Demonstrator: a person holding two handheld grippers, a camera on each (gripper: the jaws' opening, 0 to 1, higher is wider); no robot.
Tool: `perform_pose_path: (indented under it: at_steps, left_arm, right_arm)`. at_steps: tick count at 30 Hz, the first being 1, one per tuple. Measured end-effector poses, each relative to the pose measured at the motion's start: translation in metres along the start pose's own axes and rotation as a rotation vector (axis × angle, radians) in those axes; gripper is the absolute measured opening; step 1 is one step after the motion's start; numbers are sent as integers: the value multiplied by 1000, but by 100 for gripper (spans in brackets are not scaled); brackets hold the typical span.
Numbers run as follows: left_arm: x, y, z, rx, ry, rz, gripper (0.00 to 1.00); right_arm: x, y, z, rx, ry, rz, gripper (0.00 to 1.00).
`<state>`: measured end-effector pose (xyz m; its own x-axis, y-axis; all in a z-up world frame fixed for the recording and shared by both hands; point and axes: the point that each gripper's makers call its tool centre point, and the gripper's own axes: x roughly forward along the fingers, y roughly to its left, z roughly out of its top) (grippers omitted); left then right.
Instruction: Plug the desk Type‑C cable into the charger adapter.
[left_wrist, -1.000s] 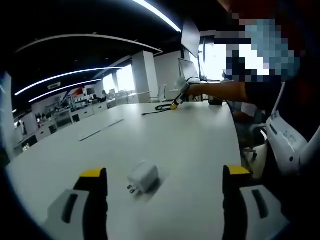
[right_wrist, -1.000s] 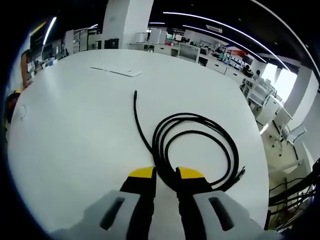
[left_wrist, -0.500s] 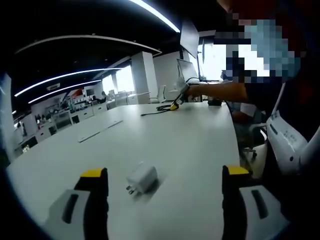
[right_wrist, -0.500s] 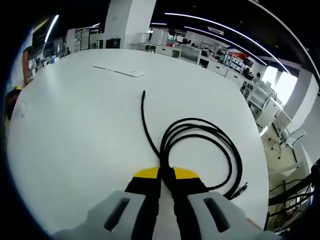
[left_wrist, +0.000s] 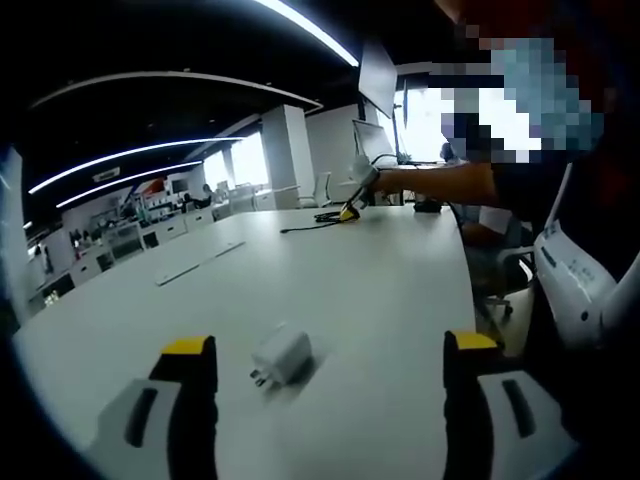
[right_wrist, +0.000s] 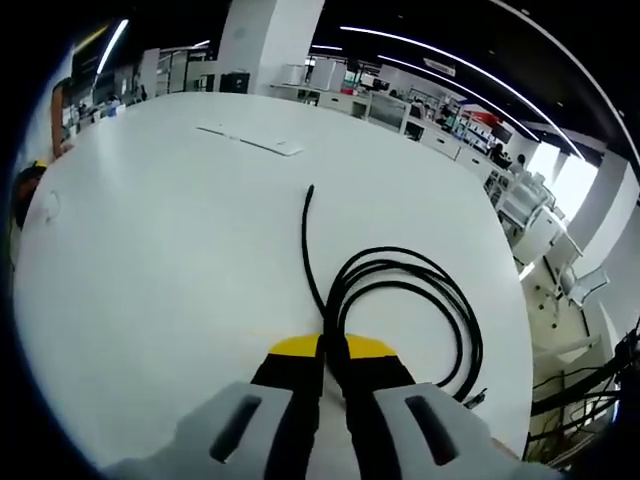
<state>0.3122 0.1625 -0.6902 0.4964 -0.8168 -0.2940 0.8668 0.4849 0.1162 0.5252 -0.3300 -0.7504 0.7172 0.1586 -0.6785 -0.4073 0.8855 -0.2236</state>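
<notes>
A white charger adapter (left_wrist: 281, 357) lies on the white table (left_wrist: 330, 280), its prongs towards me, between the wide-apart jaws of my open left gripper (left_wrist: 330, 370). Far across the table in the left gripper view my right gripper (left_wrist: 353, 206) holds the black cable (left_wrist: 312, 220). In the right gripper view the right gripper (right_wrist: 332, 352) is shut on the coiled black Type-C cable (right_wrist: 420, 300). One free end (right_wrist: 309, 190) of the cable points away from me, and the coil hangs slightly lifted. The adapter (right_wrist: 47, 207) shows small at the far left.
A person's arm (left_wrist: 440, 180) stretches over the far side of the table. Flat white sheets (right_wrist: 250, 141) lie farther out on the table. A white office chair (left_wrist: 575, 280) stands at the table's right edge. Desks and chairs fill the room behind.
The right gripper closed on the cable and has raised it, so the coil and free end shifted right in its view. The left gripper has hardly moved.
</notes>
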Motion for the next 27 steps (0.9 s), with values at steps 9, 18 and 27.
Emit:
perform_pose_path:
  at_steps: [9,18,27]
  left_arm:
    - [-2,-2,-1,0,-5,-2,94]
    - [-4,-5,0,0,-14,-8,94]
    - [-8,-5,2,4,-20,-13,94]
  right_arm:
    - [-6,6,4,-8,-6,3,5]
    - [-14,18,7,-28,-9,14,5]
    - [-27,31,15,-52,-22,17,5]
